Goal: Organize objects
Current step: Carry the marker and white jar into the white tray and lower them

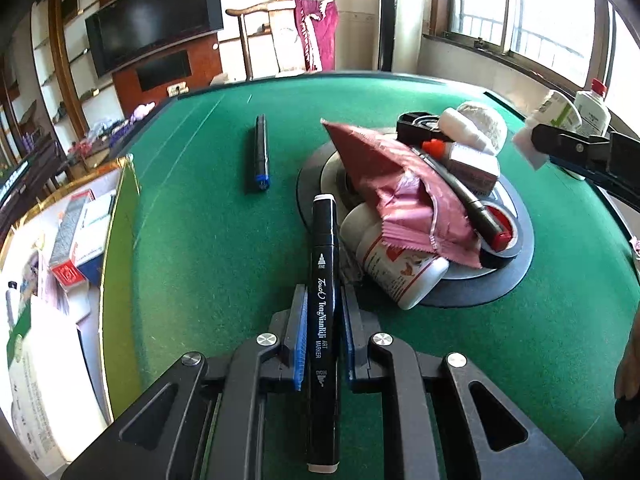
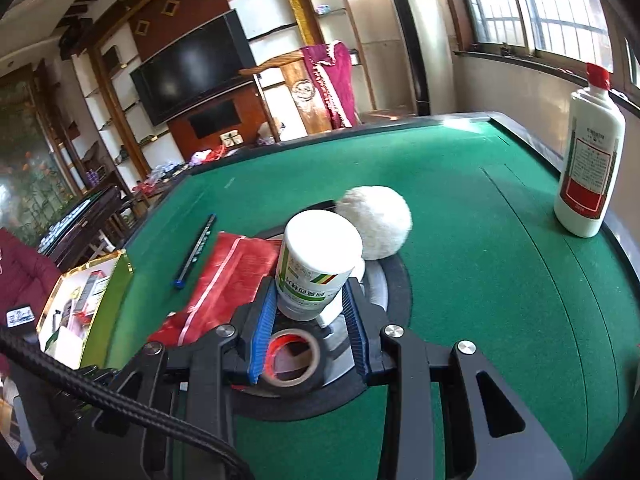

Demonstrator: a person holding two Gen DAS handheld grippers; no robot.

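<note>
My left gripper (image 1: 323, 296) is shut on a black art marker (image 1: 323, 248), which points forward over the green table (image 1: 200, 260). A second black marker with a blue end (image 1: 260, 152) lies alone on the felt further out. My right gripper (image 2: 310, 300) is shut on a white bottle with a green label (image 2: 316, 260), held upright above the pile. From the left wrist view, the right gripper (image 1: 560, 144) and its bottle (image 1: 558, 110) hang at the far right.
On the round black centre plate (image 1: 516, 276) are piled a red snack packet (image 1: 392, 176), a white bottle with red print (image 1: 400, 268), a red-capped marker (image 1: 480, 212), a tape roll (image 2: 292, 360) and a fluffy white ball (image 2: 376, 228). A red-capped white bottle (image 2: 588, 160) stands far right. An open box (image 2: 80, 300) sits left.
</note>
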